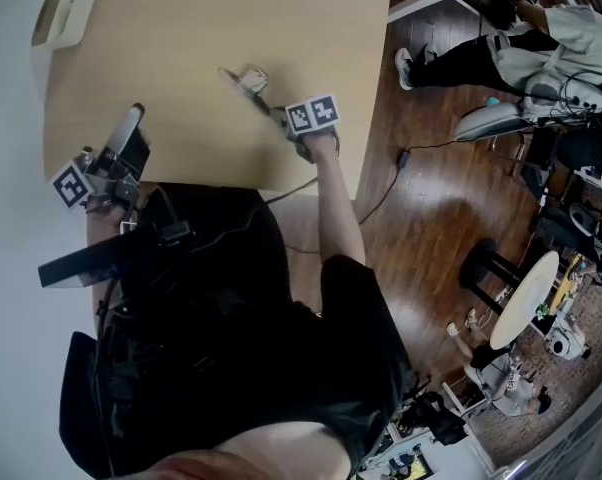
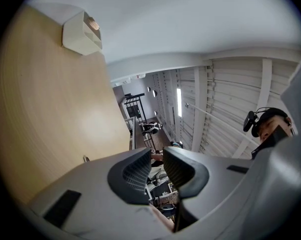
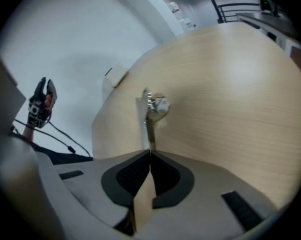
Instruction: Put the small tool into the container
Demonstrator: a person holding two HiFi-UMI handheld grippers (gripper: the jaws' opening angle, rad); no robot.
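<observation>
The small tool (image 1: pixel 247 78) is a metal wrench-like piece; its handle is clamped in my right gripper (image 1: pixel 273 108) and its head sticks out over the light wooden table (image 1: pixel 201 28). In the right gripper view the tool (image 3: pixel 150 119) rises straight out of the right gripper (image 3: pixel 150 154), whose jaws are pressed together on the handle. The container (image 1: pixel 61 13) is a cream open box at the table's far left corner, also seen as the container (image 2: pixel 81 33) and the container (image 3: pixel 114 79). My left gripper (image 1: pixel 131 126) hovers near the table's near left edge; the left gripper (image 2: pixel 158 156) has a narrow gap and holds nothing.
The table ends at its right edge (image 1: pixel 376 88), beyond which is dark wood floor with a cable (image 1: pixel 401 158). A person (image 1: pixel 541 48) sits at the far right among equipment. A stool (image 1: pixel 486 263) and a round white table (image 1: pixel 526 298) stand lower right.
</observation>
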